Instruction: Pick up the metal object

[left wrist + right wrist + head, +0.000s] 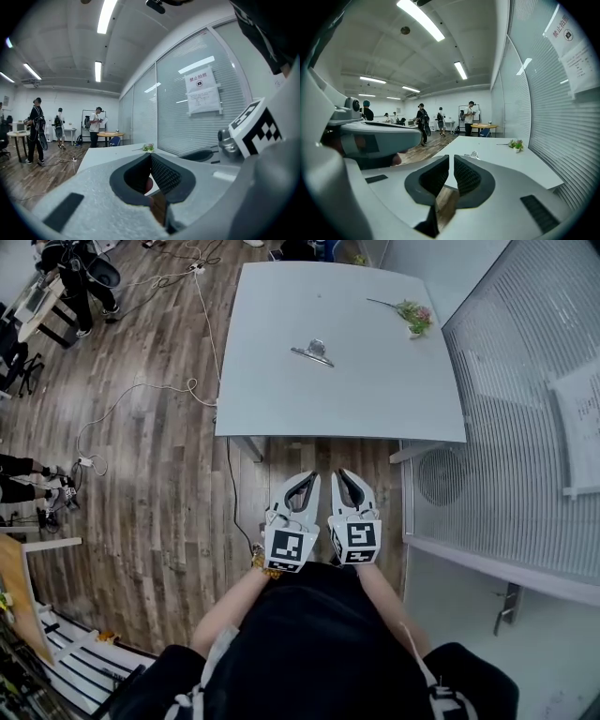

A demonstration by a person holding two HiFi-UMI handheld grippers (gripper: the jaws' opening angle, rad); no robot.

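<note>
Place: open office or lab floor
Walls: glass partition [525, 381] with blinds, posted notice [202, 91]
Ceiling: strip lights [423, 19]
Floor: wood planks [159, 484], loose cables [141, 387]

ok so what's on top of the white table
Two things lie on the table: a metal object near its middle and a small flower sprig toward the far right corner. The patch of tabletop under the metal object is covered and cannot be seen.
</note>
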